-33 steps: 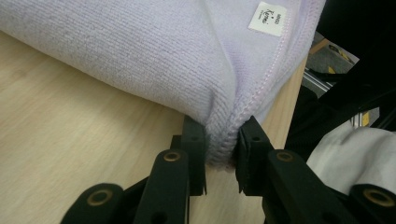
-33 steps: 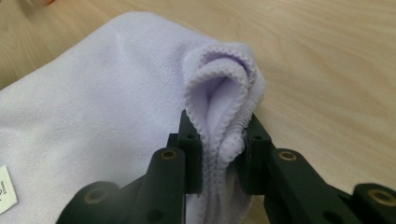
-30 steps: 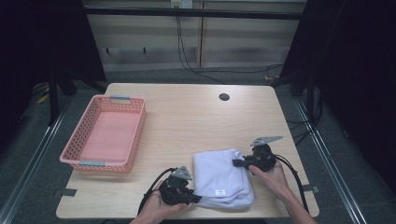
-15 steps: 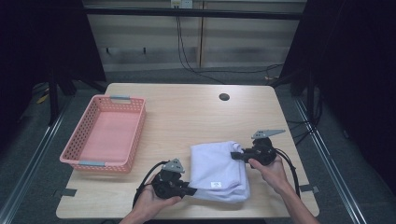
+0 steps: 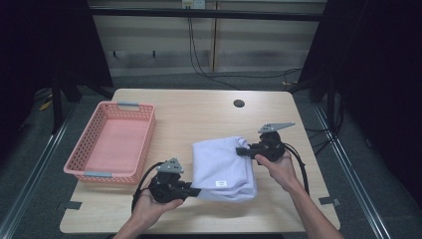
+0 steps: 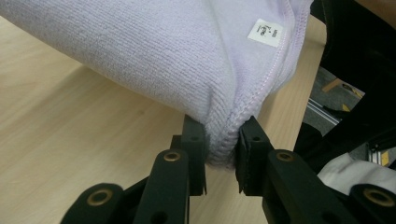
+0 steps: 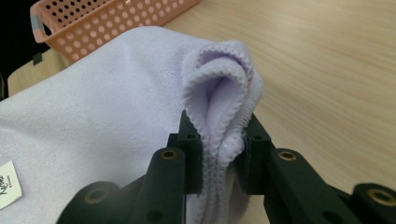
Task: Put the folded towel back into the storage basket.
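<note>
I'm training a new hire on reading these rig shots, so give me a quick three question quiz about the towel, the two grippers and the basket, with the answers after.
1. True or false: both the left gripper and the right gripper are clamped on the lilac towel.
2. Multiple choice: the pink basket holds A) a folded towel, B) nothing that can be seen, C) a bottle.
3. Fill in: the small white label on the towel lies nearer the ____ gripper.

Key:
1. True. Each gripper view shows towel hem pinched between its jaws.
2. B.
3. Left.
</note>
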